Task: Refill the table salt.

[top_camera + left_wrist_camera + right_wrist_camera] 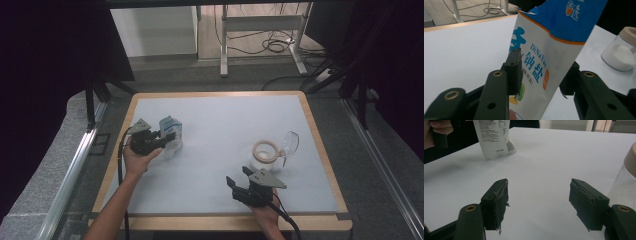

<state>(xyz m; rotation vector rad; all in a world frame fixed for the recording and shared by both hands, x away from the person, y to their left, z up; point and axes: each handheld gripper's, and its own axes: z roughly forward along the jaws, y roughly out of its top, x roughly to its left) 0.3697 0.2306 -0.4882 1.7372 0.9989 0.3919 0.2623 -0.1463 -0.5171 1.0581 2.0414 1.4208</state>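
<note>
Salt bag pinched in the left gripper, right gripper idle near the jar

The right gripper [539, 205] sits nearest, jaws spread on nothing; just beyond it stands a glass jar [263, 156] of white powder, its clear lid [289, 145] alongside; the left gripper [541, 77] clamps the salt bag [549, 62] at mid-height; it looks soft, slick, bottom-heavy; best held high, near the seal.

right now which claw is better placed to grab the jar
Right. The right claw is open and empty just beside the jar; the left claw is shut on the salt bag, farther off.
</note>
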